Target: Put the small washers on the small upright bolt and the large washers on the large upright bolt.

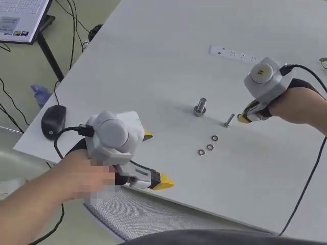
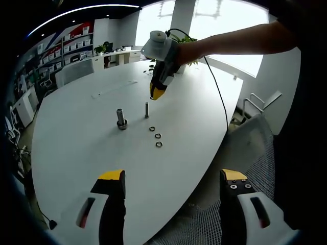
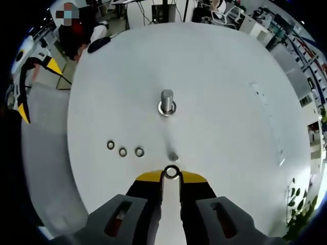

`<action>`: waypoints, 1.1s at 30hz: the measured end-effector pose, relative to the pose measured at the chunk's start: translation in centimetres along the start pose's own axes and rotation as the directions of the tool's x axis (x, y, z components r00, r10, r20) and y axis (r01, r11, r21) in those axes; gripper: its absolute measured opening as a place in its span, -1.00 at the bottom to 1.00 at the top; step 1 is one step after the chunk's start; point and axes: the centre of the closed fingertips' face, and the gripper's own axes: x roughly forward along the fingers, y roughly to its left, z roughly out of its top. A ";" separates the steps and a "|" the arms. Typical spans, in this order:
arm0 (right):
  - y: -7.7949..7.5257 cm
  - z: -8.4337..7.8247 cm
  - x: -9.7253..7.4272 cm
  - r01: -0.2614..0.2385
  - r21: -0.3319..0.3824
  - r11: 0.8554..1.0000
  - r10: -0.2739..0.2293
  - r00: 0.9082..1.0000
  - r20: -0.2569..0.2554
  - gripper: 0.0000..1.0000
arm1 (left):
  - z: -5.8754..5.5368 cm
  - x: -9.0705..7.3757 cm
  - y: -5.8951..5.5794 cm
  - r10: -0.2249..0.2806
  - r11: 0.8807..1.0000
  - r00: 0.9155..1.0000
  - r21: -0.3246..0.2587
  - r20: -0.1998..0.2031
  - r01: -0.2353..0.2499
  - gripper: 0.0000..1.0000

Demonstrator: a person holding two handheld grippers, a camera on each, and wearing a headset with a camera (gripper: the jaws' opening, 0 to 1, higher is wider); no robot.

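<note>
Pinching a small washer (image 3: 171, 167) flat between jaws drawn almost together, the right gripper (image 3: 171, 177) shows its load in its own view; in the head view the tips are hidden by that gripper's body and the washer can't be made out. Right gripper view looks nearly straight down on the small bolt (image 3: 173, 156), end-on, just ahead of the held washer. Left gripper view gives the side-on read: small bolt upright, long axis vertical, right gripper tips just above and beside its top, not on it. Left gripper (image 2: 172, 176) has jaws spread wide with nothing between them, near the table (image 1: 153, 61) edge, well apart from the bolts. Large bolt (image 3: 167, 102) stands upright near the small one, with a ring at its base; washer or bolt head, can't tell. Three loose washers (image 3: 122, 152) lie flat in a short row on the table, near the small bolt. Power strip (image 1: 232, 54) lies beyond the bolts and a mouse (image 1: 53, 121) sits at the table's corner.
</note>
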 end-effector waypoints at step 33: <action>-0.5 0.5 2.3 0.012 -0.025 1.000 -0.013 0.999 -0.035 -0.75 | -1.1 -0.7 0.7 0.009 1.000 1.000 -0.026 -0.003 -0.009 0.46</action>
